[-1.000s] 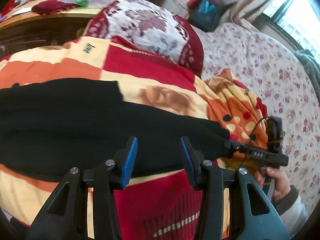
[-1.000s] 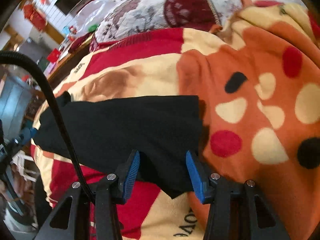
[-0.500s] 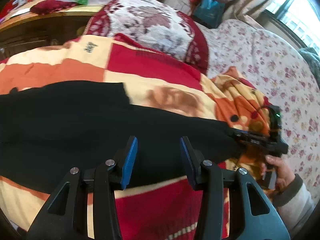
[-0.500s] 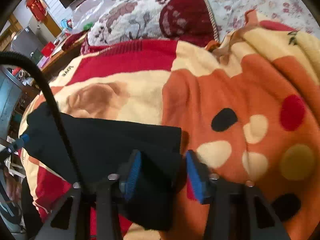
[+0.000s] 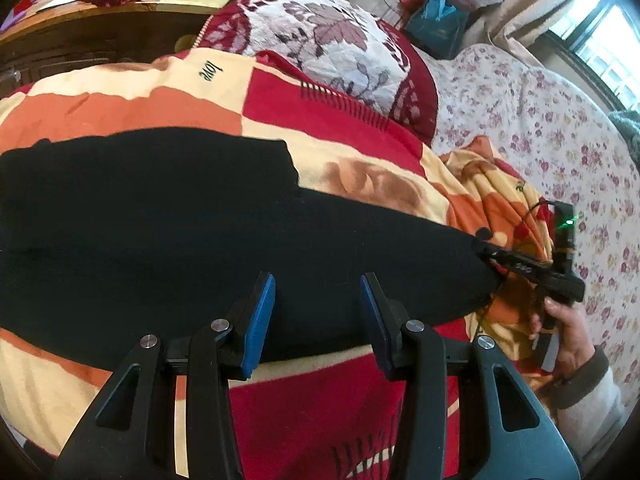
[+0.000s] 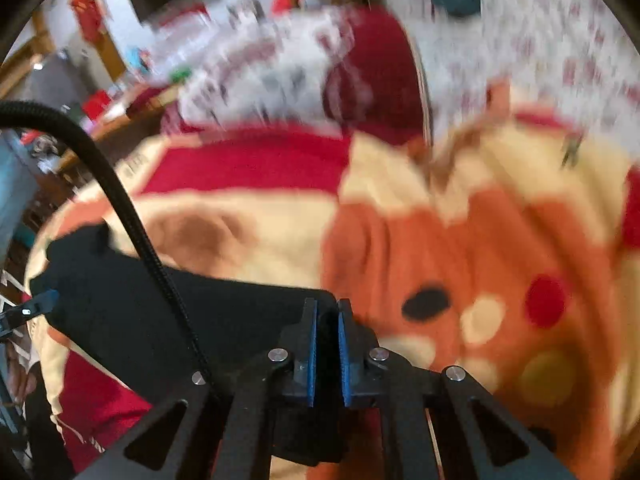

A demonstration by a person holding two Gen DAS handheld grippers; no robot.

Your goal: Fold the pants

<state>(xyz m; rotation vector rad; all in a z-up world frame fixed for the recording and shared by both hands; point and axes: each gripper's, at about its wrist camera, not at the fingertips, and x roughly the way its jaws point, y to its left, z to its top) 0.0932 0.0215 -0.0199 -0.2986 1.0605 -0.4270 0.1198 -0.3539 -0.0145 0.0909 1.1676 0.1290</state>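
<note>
Left wrist view: we see black pants point(image 5: 168, 232) spread across the blanket point(image 5: 332, 412). Right hand point(image 5: 568, 332) angles down; right gripper point(image 6: 327, 354), jaws just closed, clamps the leg end. Left gripper point(image 5: 316, 320) hovers unclenched, empty, above.

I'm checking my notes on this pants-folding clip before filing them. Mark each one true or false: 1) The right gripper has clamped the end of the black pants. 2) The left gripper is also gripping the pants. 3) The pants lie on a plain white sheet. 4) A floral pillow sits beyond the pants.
1) True: the right gripper has just closed its jaws on the edge of the black pants.
2) False: the left gripper hangs open above the pants, gripping nothing.
3) False: they lie on a red, orange and cream blanket.
4) True: the floral pillow lies beyond them.
</note>
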